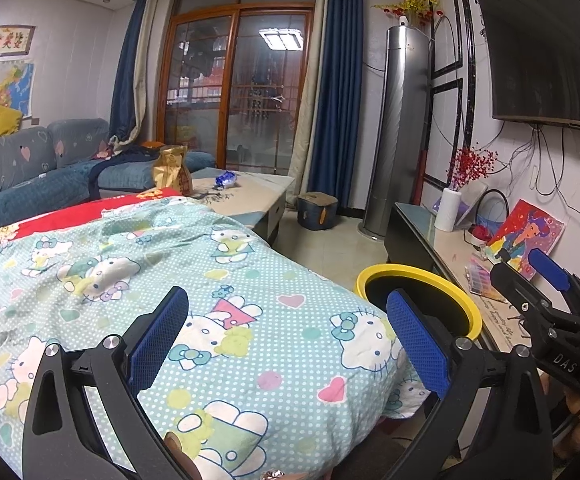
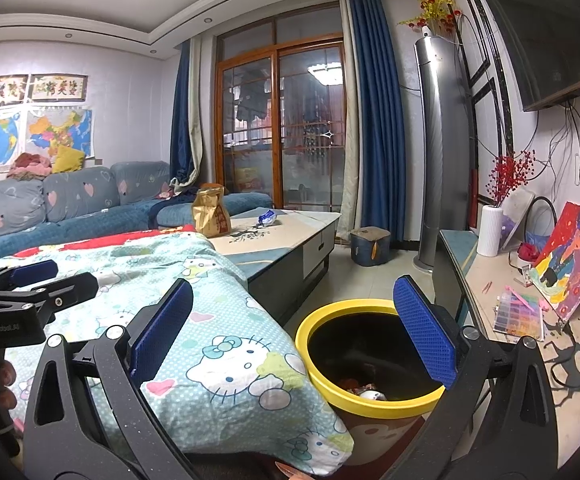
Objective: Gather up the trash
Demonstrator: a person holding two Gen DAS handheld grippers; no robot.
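Left hand-held gripper (image 1: 285,344) spread wide, blue pads far apart, nothing between them, hovering over the cartoon-cat quilt (image 1: 193,280) without touching it. Right hand-held gripper (image 2: 294,332) also spread wide and empty; its left pad sits over the quilt edge, its right pad over the yellow-rimmed trash bin (image 2: 332,392). In the left wrist view the right hand-held gripper shows at the far right edge with its blue pads parted; in the right wrist view the left one shows at the left edge over the quilt, with fingers of a hand (image 2: 7,376) on its handle. The bin stands on the floor just beside the quilt's hanging corner, between it and the TV counter (image 2: 490,280); some scraps (image 2: 364,394) lie at the bottom, a white piece and reddish bits, too small to identify. On the TV counter: a box of coloured beads (image 2: 520,314), a colourful painting (image 2: 570,256) leaning on the wall, a white ribbed vase (image 2: 489,230) with red berry stems. Beyond the quilt, a low coffee counter (image 2: 290,236) carries a brown paper bag (image 2: 209,212) standing upright near the quilt and a crumpled blue wrapper (image 2: 267,217) lying apart from it, further back. Small stool (image 2: 370,246) on the floor past the counter, tall silver air conditioner (image 2: 442,152) beside it. Blue sofa (image 2: 89,208) left rear, glass doors with blue curtains (image 2: 378,120) at back.
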